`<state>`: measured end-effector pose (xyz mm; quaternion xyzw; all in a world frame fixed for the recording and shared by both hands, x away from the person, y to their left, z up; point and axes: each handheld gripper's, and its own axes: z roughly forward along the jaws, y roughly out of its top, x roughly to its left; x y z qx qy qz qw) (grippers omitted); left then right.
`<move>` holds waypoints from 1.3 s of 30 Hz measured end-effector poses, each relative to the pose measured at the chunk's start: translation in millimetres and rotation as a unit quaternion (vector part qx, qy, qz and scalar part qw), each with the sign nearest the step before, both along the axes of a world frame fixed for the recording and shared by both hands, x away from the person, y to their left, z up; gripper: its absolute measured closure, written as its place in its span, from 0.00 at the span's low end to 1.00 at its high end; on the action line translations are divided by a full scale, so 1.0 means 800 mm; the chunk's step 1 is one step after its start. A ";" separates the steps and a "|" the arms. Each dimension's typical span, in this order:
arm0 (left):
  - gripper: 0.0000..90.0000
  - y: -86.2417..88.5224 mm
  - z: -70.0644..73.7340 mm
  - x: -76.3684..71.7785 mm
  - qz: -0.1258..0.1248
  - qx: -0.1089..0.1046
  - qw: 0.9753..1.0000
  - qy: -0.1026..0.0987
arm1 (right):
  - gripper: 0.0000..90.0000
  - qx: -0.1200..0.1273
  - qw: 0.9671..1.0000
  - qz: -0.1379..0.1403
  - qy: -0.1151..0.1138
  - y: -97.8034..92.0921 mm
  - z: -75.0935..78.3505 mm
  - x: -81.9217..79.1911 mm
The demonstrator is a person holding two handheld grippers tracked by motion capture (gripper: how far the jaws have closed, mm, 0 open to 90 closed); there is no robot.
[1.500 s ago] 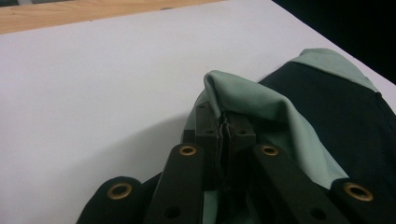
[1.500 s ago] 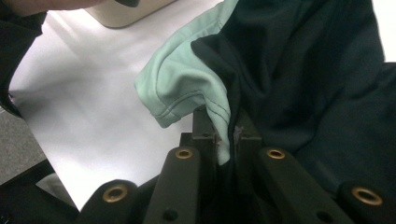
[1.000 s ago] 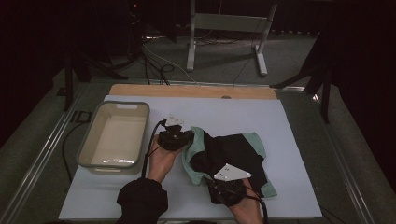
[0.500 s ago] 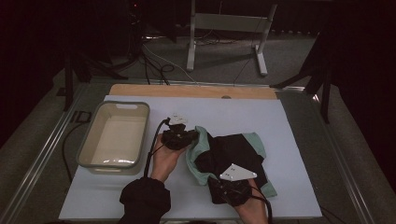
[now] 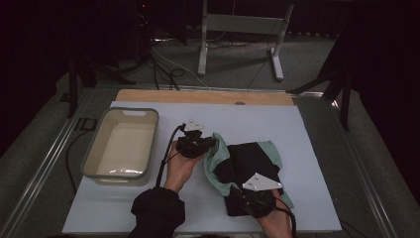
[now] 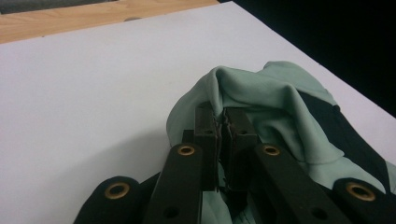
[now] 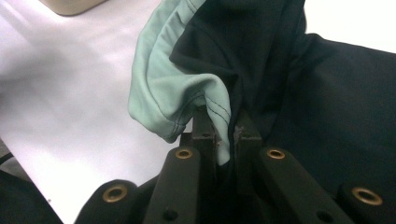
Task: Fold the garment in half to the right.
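The black and mint-green garment [image 5: 250,171] lies bunched on the white desk [image 5: 307,148], caught at two places, which looks like a hold for spreading or folding it. The left gripper [image 6: 223,135] has its jaws pinched tight on a mint-green fold right at its tips, so that edge rises into a ridge ahead of it. The right gripper [image 7: 223,135] is likewise clamped on a stitched mint hem, with the black panel draped just beyond and to its right. Well to the left of the left gripper sits an empty beige tub [image 5: 121,144], probably the garment's destination.
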<state>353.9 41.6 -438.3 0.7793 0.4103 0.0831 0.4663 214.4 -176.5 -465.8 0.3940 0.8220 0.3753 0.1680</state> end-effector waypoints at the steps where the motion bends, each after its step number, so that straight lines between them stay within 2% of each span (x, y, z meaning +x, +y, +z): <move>1: 0.96 -0.001 0.000 0.000 -0.001 -0.001 1.000 -0.001 | 0.93 0.000 1.000 -0.002 0.000 -0.002 0.000 0.000; 18: 0.95 -0.029 0.003 0.004 -0.014 -0.013 1.000 0.000 | 0.93 -0.003 0.999 -0.033 0.002 -0.036 -0.001 0.001; 31: 0.94 -0.057 0.009 0.004 -0.037 -0.022 0.999 -0.003 | 0.93 -0.013 0.998 -0.065 0.004 -0.057 -0.002 -0.001; 36: 0.83 -0.064 0.013 0.001 -0.057 -0.035 0.998 -0.009 | 0.93 -0.012 0.997 -0.081 0.007 -0.066 -0.003 0.000; 39: 0.70 -0.064 0.015 -0.002 -0.064 -0.043 0.997 -0.016 | 0.93 -0.011 0.996 -0.086 0.009 -0.071 -0.004 -0.001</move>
